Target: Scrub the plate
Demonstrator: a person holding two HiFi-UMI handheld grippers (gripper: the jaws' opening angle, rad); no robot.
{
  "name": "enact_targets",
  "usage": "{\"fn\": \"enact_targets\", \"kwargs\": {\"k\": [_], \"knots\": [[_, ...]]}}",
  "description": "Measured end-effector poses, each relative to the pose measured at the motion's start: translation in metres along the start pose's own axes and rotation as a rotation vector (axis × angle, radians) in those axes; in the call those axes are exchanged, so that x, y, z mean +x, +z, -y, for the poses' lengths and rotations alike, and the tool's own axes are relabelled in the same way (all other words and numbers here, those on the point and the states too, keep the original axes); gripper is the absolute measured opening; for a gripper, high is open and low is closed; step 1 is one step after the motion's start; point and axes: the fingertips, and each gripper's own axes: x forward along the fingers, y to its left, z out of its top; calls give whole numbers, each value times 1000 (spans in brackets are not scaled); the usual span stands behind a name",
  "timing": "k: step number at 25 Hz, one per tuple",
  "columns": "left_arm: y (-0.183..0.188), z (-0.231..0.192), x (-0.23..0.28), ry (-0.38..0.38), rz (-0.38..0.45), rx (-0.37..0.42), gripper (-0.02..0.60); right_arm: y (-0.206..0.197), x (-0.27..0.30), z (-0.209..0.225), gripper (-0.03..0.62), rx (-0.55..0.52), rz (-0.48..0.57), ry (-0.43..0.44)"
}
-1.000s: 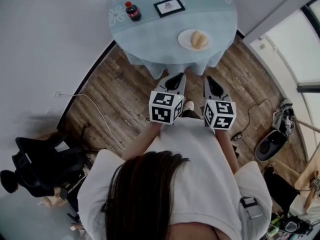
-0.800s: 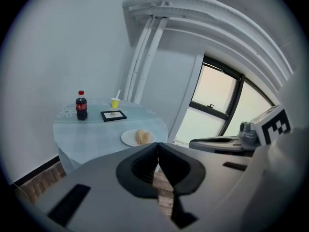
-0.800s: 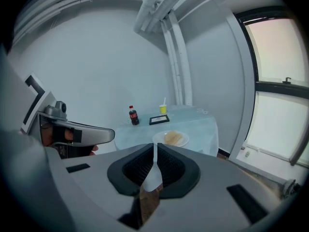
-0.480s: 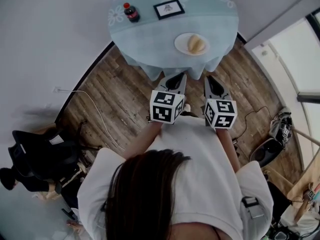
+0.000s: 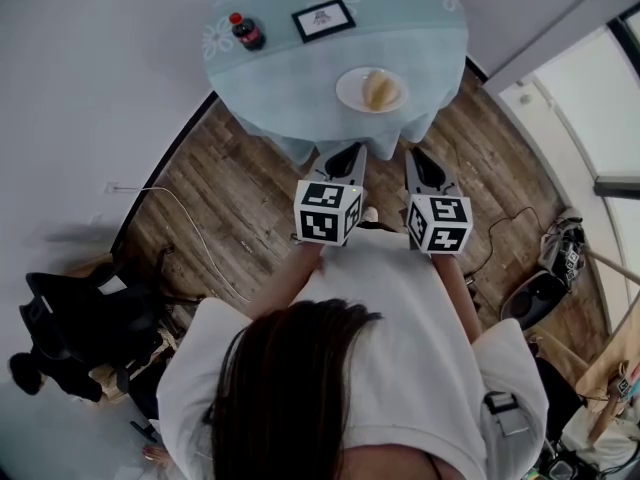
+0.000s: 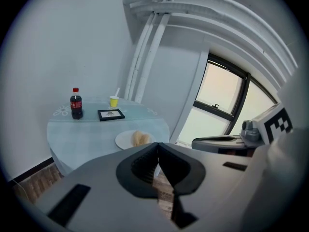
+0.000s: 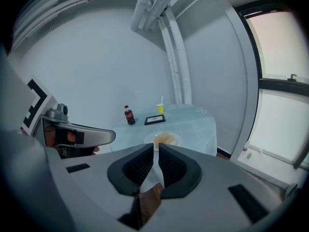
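Both tools were clenched on nothing. The left tool (image 6: 157, 153) had its jaws pressed together, and the right tool (image 7: 155, 159) showed only a sliver of a gap with nothing in it. The person held them side by side out front, tilted down a bit and aimed at the round desk (image 5: 290, 78) with the pale blue cloth. My read is that this was just a carrying pose, since nothing was within reach to grab yet.

The plate (image 5: 348, 90) sat on the near side of the desk, close to the edge facing the person and well apart from both tools. So I'd say the scrubbing hadn't started.

On the plate was a pale yellowish lump (image 5: 378, 89). It could be a sponge or a bit of bread, honestly couldn't tell.

Further back were a cola bottle (image 5: 246, 31), capped with dark drink in it, a small framed card (image 5: 322, 19) lying flat, and a yellow cup (image 6: 114, 101) with a white stick poking out. All of that sat clear of the plate, so there should be room to work around it.
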Motion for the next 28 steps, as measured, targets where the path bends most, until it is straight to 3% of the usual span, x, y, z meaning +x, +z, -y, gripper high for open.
{"fn": "enact_targets", "kwargs": {"k": [14, 28], "knots": [[8, -30, 17, 12, -21, -25, 9, 6, 20, 12, 38, 41, -26, -33], [37, -62, 52, -54, -59, -1, 9, 25, 63, 17, 38, 90, -68, -79]]}}
